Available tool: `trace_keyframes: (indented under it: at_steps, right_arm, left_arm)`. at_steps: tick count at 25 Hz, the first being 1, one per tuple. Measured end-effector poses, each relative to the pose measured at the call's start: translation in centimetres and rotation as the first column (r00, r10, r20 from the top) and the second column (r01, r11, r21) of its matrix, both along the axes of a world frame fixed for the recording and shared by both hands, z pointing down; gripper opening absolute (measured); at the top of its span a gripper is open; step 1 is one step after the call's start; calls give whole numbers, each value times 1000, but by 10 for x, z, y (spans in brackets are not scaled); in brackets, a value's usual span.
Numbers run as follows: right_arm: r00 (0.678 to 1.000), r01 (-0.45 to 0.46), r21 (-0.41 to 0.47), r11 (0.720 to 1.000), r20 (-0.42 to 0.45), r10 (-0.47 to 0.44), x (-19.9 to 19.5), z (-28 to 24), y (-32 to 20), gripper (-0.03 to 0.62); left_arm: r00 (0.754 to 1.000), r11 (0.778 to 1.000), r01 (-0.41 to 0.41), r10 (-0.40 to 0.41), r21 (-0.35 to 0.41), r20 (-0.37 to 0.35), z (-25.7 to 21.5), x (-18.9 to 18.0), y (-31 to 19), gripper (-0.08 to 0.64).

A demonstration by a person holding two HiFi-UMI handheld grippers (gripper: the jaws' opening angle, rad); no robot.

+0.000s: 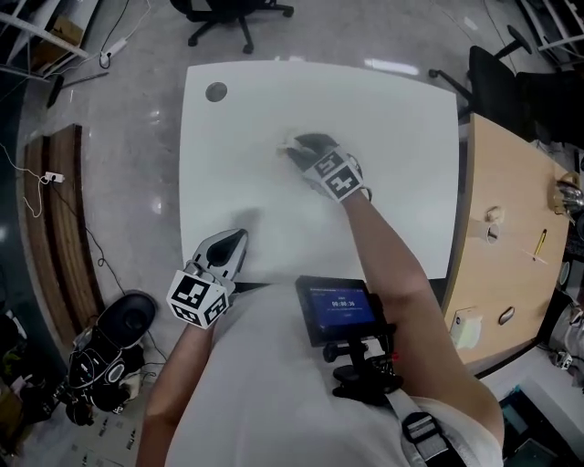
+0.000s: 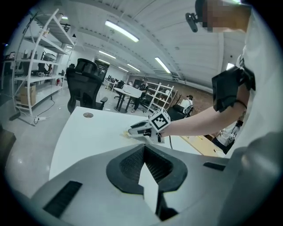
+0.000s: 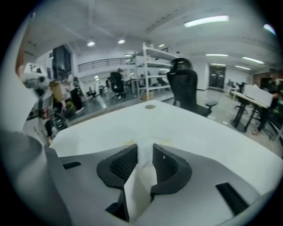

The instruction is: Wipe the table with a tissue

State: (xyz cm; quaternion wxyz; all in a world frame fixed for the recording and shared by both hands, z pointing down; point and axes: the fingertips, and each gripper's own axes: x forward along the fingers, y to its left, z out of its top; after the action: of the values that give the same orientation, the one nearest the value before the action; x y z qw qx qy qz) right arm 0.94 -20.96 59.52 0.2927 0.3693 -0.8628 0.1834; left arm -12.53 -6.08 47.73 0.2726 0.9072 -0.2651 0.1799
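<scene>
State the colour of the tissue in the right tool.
White tissue, best seen in the right gripper view.

Most of the tissue (image 1: 285,147) lies hidden beneath the right gripper (image 1: 297,149) at the middle of the table (image 1: 401,182); only a pale scrap shows at the gripper's tip. The table's near edge disappears behind the person's shirt (image 1: 274,383) and a chest-mounted screen (image 1: 338,308), whose print is too small to read. Beyond the table's far edge an office chair (image 1: 233,14) is cut off by the frame, as is the wooden desk (image 1: 511,237) right of the table. In the right gripper view, clutter (image 3: 44,92) left of the table is blurred.
</scene>
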Motion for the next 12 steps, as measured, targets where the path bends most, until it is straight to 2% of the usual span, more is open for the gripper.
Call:
trace_keyframes:
  at_steps: [2, 4, 7, 9, 12]
  right_arm:
    - [991, -132, 57, 990, -19, 133, 36, -13, -18, 103]
    - [963, -203, 143, 969, -149, 224, 73, -21, -30, 103]
    - [873, -290, 228, 929, -335, 355, 119, -23, -42, 103]
    - [825, -333, 246, 910, -391, 407, 134, -18, -46, 103]
    - [796, -365, 211, 907, -435, 422, 133, 0, -43, 103]
  left_arm:
    - [1000, 1000, 1, -1, 5, 1, -2, 4, 4, 5]
    - [1000, 1000, 17, -17, 3, 5, 0, 0, 4, 5]
    - [999, 999, 48, -48, -1, 6, 1, -8, 2, 5]
    - [998, 998, 59, -59, -2, 4, 1, -12, 1, 5]
    - [998, 998, 67, -67, -4, 3, 2, -17, 0, 5]
